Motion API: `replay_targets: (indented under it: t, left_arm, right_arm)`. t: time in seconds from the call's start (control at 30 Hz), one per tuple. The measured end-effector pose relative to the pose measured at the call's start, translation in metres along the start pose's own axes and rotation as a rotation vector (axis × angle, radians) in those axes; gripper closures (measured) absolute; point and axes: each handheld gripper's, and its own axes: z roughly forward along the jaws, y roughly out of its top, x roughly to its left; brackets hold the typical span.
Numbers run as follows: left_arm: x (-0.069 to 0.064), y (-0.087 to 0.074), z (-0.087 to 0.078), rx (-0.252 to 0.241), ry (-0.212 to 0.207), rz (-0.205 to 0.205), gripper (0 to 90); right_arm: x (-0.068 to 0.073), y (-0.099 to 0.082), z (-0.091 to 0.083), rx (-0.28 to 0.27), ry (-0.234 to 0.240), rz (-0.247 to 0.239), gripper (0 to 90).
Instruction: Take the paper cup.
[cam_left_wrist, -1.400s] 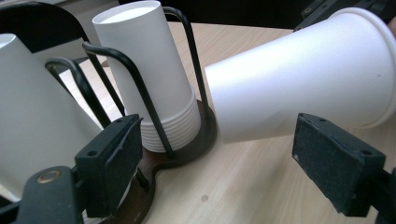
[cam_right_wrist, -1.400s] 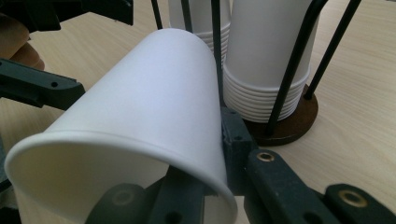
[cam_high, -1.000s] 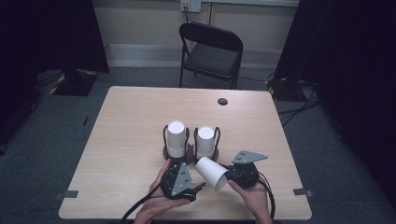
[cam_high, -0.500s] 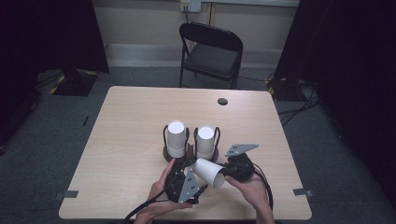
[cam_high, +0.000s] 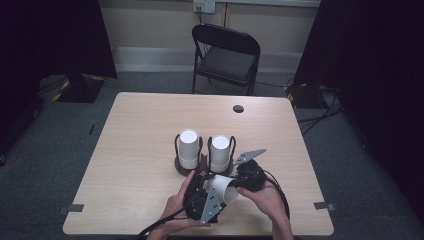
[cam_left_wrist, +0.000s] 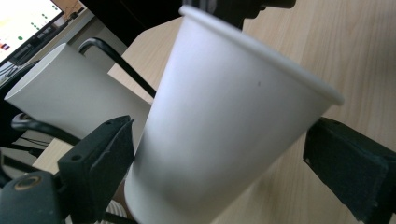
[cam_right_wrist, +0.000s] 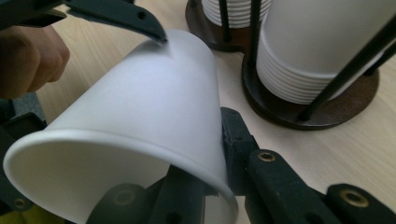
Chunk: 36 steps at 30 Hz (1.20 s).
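The right gripper (cam_high: 235, 186) pinched a white paper cup (cam_high: 223, 188) by its rim. The left gripper (cam_high: 206, 196) had its jaws spread around that cup. Two cup stacks (cam_high: 189, 149) stood near.

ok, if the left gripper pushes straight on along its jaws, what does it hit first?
The loose white paper cup between its jaws. Behind it, likely the white cup stack in its black wire holder; depth unclear.
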Motion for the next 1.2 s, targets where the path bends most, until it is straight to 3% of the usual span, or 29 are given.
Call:
replay_targets:
  t: [0.1,0.3,0.33,0.47,0.97,1.17,1.2]
  left_arm:
    - [-0.004,0.003,0.003,-0.004,0.021,0.011,12.0]
    - [-0.003,0.002,0.001,-0.014,0.012,0.002,13.7]
    - [-0.004,0.003,0.001,-0.028,0.012,0.015,18.0]
    - [-0.008,0.008,0.003,-0.035,0.052,0.034,19.1]
    - [-0.002,0.007,0.001,-0.043,0.027,-0.043,20.8]
    - [-0.002,0.006,0.0,-0.034,0.047,-0.047,22.4]
    - [-0.002,0.005,0.0,-0.045,0.051,-0.059,22.6]
  right_arm:
    - [0.004,0.006,0.004,0.02,0.02,-0.01,87.4]
    - [0.004,0.009,0.007,0.035,0.026,0.012,87.4]
    - [0.004,0.01,0.008,0.041,0.032,0.019,88.4]
    - [0.008,0.012,0.014,0.054,0.061,0.008,89.0]
    - [0.012,0.012,0.014,0.044,0.045,0.02,88.2]
    - [0.011,0.013,0.014,0.04,0.032,0.028,87.6]
    - [0.011,0.012,0.015,0.047,0.03,0.033,83.9]
